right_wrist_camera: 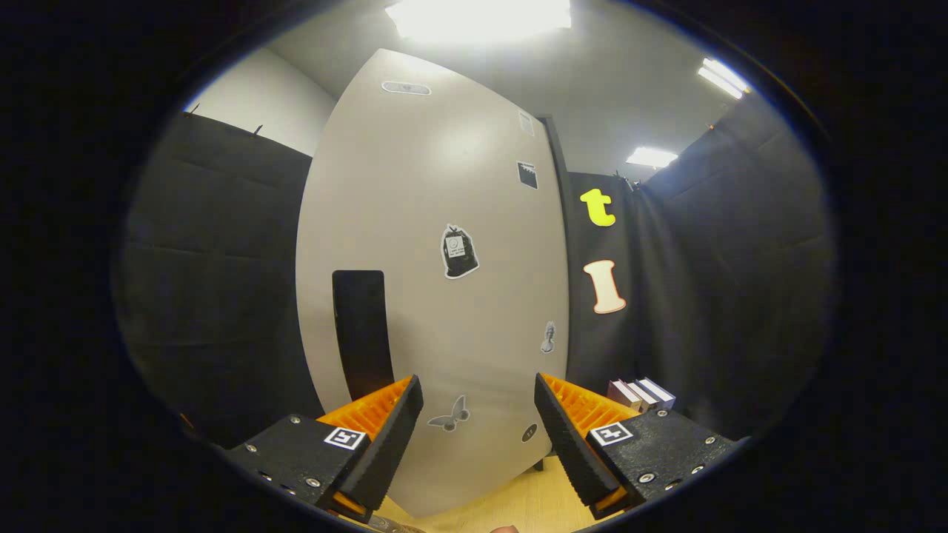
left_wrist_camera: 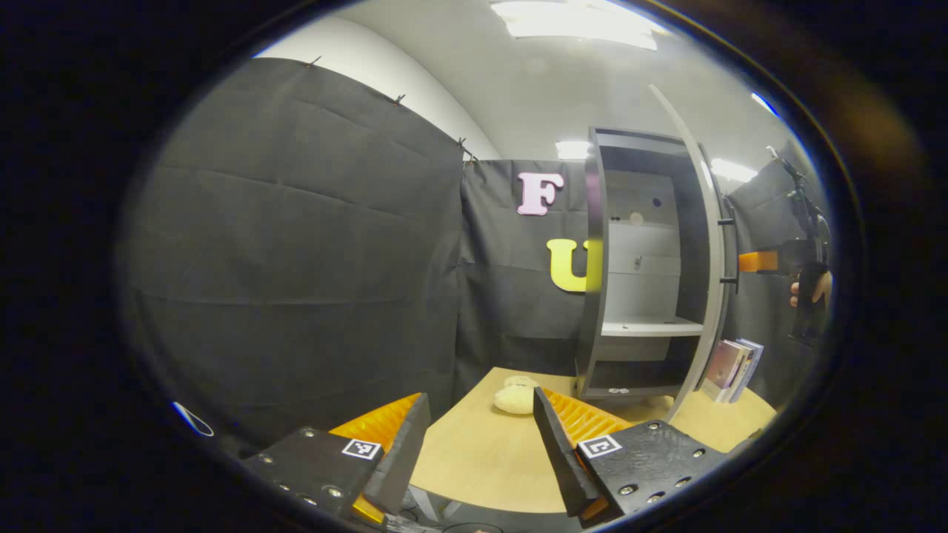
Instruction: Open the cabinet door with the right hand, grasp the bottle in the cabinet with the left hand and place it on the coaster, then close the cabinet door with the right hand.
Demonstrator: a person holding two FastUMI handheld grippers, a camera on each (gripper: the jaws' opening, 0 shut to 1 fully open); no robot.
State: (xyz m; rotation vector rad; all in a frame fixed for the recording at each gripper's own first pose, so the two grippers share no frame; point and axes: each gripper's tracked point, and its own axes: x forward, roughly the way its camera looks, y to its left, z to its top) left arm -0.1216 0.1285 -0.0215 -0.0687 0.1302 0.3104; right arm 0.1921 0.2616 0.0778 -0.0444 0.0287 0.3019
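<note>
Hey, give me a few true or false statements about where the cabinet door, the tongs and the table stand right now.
1. The grey cabinet's pale door stands open. True.
2. The left tongs grip a bottle. False: they are open, holding nothing.
3. A fluffy cream coaster lies on the light wooden table. True.
4. The right tongs clamp the door's black handle. False: they are open, and the handle sits left of them.
</note>
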